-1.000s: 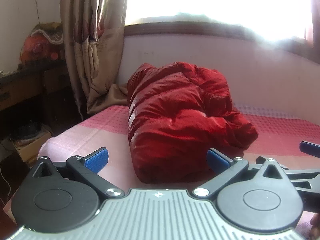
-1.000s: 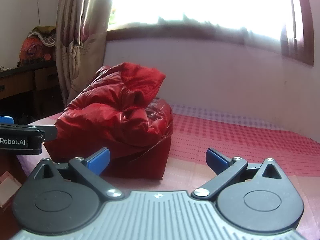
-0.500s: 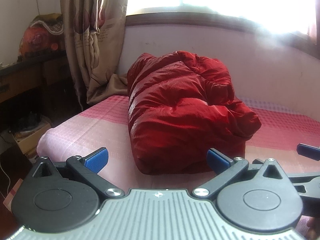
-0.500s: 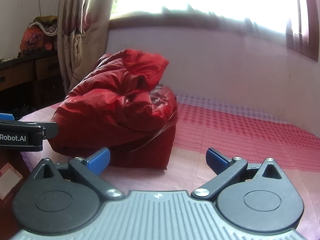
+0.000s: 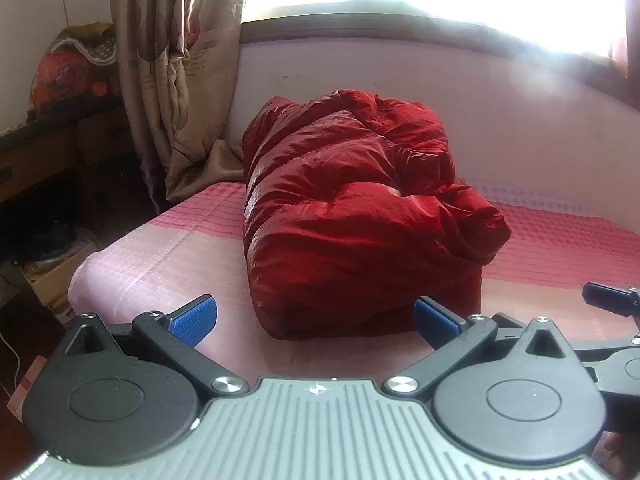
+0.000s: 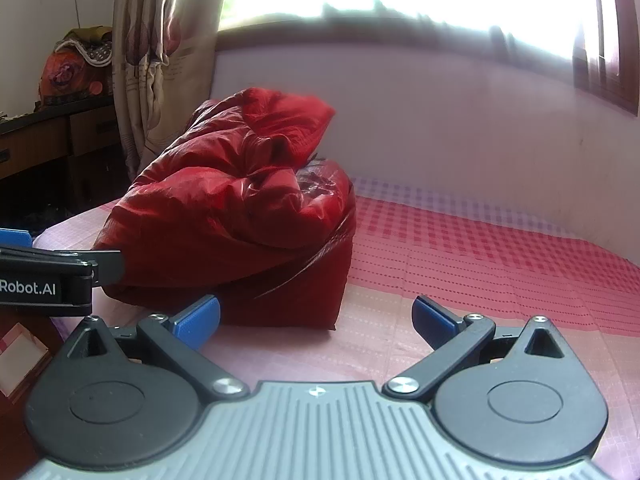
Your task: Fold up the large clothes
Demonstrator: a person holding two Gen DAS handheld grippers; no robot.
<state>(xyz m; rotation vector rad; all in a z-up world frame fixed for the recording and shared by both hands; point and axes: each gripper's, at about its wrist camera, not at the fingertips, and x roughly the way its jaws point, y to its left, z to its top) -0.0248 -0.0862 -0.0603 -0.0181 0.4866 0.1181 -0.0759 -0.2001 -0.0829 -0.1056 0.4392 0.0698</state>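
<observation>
The left tool [image 5: 315,317] stands spread wide with nothing between its blue pads [image 5: 194,315], low over the near part of the bed [image 5: 168,256]. Its right pad sits just in front of the near bottom edge of the red puffy jacket [image 5: 352,216]; whether it touches the fabric cannot be told. The right tool [image 6: 316,318] is likewise wide apart and holds nothing, its left pad just beside the jacket's near lower corner, its right pad over bare pink checked bedcover. The jacket lies folded into a thick bundle on the bed, toward the bed's left side. To the right of the bundle the bedcover runs bare up to the pale wall [image 6: 440,120] below the window. On the left the bed's edge drops off near a curtain [image 5: 176,64] and a dark wooden desk [image 6: 48,140].
</observation>
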